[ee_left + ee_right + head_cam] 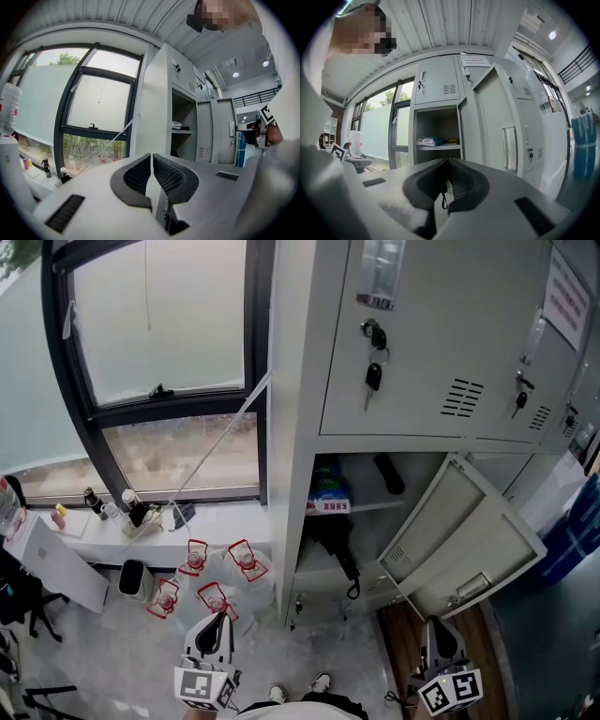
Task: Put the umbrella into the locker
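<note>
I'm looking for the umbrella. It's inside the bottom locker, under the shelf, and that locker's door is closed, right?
Not quite. The umbrella is inside the locker, under the shelf, but the door is swung wide open, not closed. The head view shows it.

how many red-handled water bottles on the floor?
4, clustered on the floor left of the locker: back-left bottle, back-right bottle, front-left bottle, front-right bottle. None looks hidden.

The umbrella (336,542) lies in the locker (291,427), under its shelf (377,506)
</note>
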`<state>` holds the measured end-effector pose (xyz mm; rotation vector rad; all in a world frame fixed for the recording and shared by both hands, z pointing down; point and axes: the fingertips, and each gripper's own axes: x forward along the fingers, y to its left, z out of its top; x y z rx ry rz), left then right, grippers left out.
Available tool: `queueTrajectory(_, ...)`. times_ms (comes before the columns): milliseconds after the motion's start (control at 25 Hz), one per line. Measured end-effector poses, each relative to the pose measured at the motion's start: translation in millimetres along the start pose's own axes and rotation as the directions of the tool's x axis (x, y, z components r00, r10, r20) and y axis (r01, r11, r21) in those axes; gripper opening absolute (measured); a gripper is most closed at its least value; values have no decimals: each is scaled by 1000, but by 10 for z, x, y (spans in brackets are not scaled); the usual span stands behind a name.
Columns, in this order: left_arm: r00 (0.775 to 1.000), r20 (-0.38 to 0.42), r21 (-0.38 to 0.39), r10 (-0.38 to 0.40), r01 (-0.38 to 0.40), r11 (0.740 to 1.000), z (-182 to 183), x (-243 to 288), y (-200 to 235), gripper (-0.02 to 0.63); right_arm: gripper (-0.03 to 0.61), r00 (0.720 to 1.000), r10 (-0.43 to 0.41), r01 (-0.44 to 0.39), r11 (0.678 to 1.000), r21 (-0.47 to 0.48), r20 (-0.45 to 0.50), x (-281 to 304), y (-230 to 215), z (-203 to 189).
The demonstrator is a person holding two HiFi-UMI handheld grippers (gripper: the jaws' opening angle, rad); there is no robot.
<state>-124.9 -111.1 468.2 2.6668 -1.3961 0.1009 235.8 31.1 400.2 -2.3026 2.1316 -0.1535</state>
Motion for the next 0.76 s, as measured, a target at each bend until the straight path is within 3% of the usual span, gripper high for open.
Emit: queueTrajectory(760,1000,-8,-8,21,-21,1000,-77,-330,121,34,18,1000,18,-18,1000,7,0,-136,242,-36)
